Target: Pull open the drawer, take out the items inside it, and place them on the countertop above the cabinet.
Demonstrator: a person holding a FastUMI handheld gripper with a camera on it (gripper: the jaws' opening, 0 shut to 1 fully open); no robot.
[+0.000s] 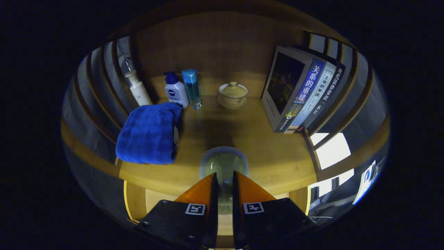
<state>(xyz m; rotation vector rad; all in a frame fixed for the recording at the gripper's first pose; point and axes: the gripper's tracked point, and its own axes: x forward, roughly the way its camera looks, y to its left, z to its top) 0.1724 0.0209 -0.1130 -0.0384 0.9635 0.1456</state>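
The tongs point(224, 180) are nearly closed, gripping a clear glass bottle point(224, 166) by its narrow part, above the wooden tabletop's point(256, 139) front edge. Glass looks slippery and fragile; a firm neck hold suits.

A soft blue towel point(149, 133) lies folded on the left. Behind it stand three bottles in a row by the back wall: a white pump bottle point(138, 89), a white bottle with a dark blue cap point(176, 91), and a tall see-through blue bottle point(192, 89). The last two stand close together. Well to the right of them sits a little tan cup with a lid point(232, 94) on a saucer. Farther right, some books point(302, 95) lean side by side.
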